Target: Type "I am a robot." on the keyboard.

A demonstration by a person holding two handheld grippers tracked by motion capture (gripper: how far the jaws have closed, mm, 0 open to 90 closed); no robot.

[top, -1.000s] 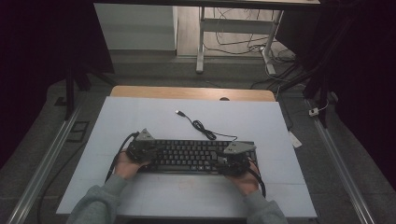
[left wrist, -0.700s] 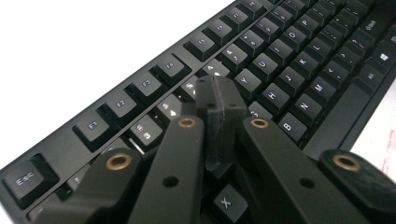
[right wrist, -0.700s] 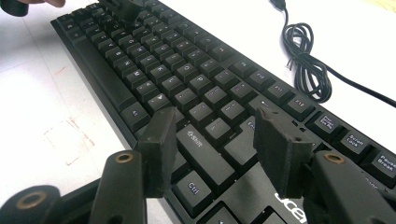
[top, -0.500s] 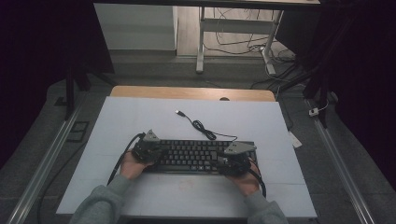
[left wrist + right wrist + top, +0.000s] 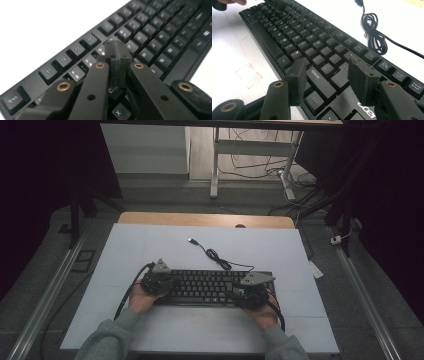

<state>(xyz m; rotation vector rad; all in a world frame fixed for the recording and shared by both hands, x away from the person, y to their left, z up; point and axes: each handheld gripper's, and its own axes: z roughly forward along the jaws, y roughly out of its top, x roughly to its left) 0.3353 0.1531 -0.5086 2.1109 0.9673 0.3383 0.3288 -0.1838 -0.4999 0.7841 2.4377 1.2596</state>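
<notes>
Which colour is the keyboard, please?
Black, with pale lettering on the keyboard; the right gripper view shows it best.

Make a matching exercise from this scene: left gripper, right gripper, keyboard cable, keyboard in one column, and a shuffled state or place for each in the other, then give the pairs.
Things:
1. left gripper
2. right gripper
3. keyboard cable
4. keyboard

States or places:
A. lies flat between both hands on the white table
B. jaws shut together, over the left-end keys
C. coiled loosely beyond the keyboard's far edge
D. jaws apart, over the Shift and Ctrl keys

Pairs: 1-B, 2-D, 3-C, 4-A
</notes>
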